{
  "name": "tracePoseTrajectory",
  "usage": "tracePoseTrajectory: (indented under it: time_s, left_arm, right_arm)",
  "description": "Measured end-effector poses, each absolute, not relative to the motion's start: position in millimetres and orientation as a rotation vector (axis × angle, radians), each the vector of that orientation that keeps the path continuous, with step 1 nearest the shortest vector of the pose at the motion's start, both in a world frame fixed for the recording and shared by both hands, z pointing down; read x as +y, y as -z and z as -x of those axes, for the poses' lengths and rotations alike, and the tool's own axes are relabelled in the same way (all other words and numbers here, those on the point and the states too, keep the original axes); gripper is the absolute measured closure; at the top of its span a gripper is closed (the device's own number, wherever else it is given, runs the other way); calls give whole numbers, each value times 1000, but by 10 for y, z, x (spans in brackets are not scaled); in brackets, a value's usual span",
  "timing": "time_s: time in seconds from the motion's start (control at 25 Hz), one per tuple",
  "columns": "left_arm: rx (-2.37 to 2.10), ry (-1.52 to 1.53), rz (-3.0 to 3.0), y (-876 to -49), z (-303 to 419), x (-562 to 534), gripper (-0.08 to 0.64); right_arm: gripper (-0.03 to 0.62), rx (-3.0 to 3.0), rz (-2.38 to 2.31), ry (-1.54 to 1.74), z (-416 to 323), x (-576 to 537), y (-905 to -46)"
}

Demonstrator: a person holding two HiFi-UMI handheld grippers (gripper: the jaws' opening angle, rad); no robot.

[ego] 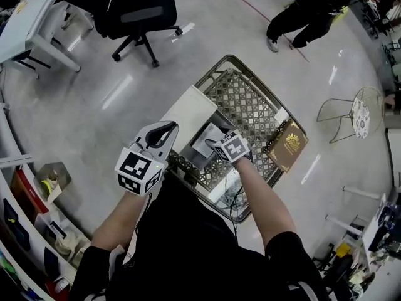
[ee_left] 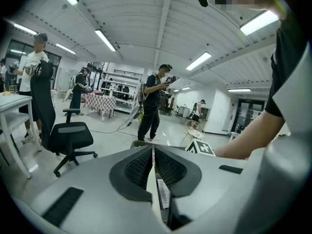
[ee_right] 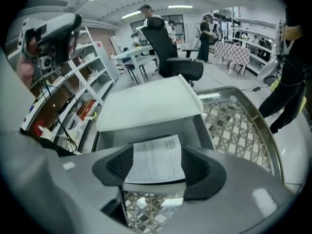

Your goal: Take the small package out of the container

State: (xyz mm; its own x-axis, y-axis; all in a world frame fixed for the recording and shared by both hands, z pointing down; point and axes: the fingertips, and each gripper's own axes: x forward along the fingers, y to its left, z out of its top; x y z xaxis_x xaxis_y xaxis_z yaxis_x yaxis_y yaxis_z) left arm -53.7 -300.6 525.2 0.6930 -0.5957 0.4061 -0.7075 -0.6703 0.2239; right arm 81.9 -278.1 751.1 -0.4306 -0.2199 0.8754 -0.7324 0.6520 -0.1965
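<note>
A metal lattice container (ego: 247, 99) stands on the floor in front of me. Inside it, a small grey package with a white printed label (ee_right: 156, 160) lies next to a larger white box (ego: 188, 113). My right gripper (ego: 216, 144) reaches down into the container (ee_right: 239, 126). Its jaws stand wide apart on either side of the labelled package, which fills the gap between them. I cannot make out the pads pressing on it. My left gripper (ego: 168, 129) is held up over the container's near left edge. It is shut with nothing in it (ee_left: 152, 155).
A brown book-like box with gold print (ego: 288, 146) leans at the container's right side. A black office chair (ego: 135, 14) and a table (ego: 25, 27) stand at the far left. Shelves (ego: 31, 231) line the left, a wire stool (ego: 351, 115) the right. A person in black (ego: 307, 8) is beyond.
</note>
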Motion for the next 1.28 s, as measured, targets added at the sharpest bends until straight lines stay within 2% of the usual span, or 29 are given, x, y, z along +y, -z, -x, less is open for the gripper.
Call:
tracePoseTrajectory:
  time_s: [0.16, 0.52, 0.68, 0.8, 0.96, 1.12, 1.28]
  left_arm:
    - [-960, -412, -2528, -5411, 497, -3023, 538]
    - [-865, -463, -2566, -5610, 535, -2998, 536]
    - [-830, -493, -2574, -5641, 515, -2939, 531]
    - [-769, -518, -2593, -5689, 461, -2863, 491]
    - [-692, -560, -2599, -5804, 390, -2771, 457]
    - [-665, -578, -2577, -5883, 364, -2691, 454]
    - [-658, -572, -2555, -5907, 388, -2637, 454]
  right_arm:
    - [262, -1869, -698, -706, -877, -2766, -7781]
    - [261, -1771, -626, -691, -822, -2777, -7952]
    - [273, -1809, -594, -761, -718, -2638, -7923]
    - [313, -1844, -585, -812, -626, -2510, -7847]
    - [321, -1888, -576, -839, -510, -2321, -7726]
    - [321, -1887, -631, -766, -584, -2324, -7697]
    - [275, -1832, -598, -658, -722, -2501, -7821]
